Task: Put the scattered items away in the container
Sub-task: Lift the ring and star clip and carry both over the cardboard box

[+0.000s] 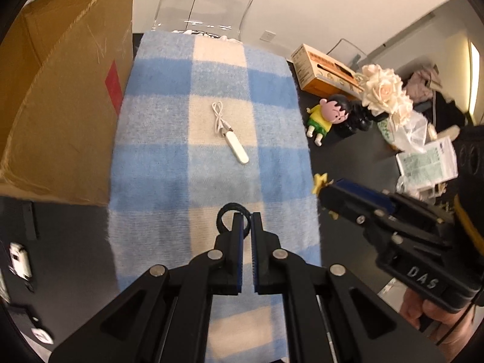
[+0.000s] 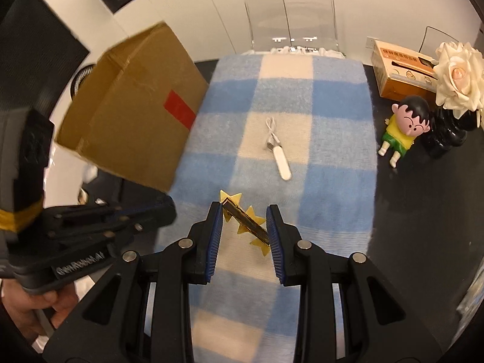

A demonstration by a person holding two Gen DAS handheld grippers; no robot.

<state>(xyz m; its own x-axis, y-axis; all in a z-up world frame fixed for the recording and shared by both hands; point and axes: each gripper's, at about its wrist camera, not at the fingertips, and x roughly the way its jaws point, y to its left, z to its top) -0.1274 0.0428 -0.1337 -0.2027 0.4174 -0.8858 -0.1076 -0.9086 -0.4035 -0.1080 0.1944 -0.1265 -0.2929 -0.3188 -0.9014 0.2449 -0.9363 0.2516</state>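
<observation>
My left gripper (image 1: 247,216) is shut on a black hair tie (image 1: 233,206), whose loop sticks out to the left of the fingers above a blue-and-cream checked blanket (image 1: 169,151). My right gripper (image 2: 243,211) is shut on a gold hair clip with yellow stars (image 2: 245,220), which lies diagonally between the blue pads. A white stick-shaped device with a short white cable (image 1: 237,148) (image 2: 282,163) lies mid-blanket, ahead of both grippers. An open cardboard box (image 1: 60,90) (image 2: 133,115) stands at the blanket's left edge. Each gripper also shows in the other's view: the right gripper (image 1: 325,192) and the left gripper (image 2: 165,208).
On the dark table right of the blanket are a cartoon doll in a yellow shirt (image 1: 325,118) (image 2: 403,130), a black vase of cream roses (image 2: 453,69), an orange carton (image 1: 323,72) and printed packets (image 1: 429,157). A clear chair (image 2: 290,15) stands beyond the far edge.
</observation>
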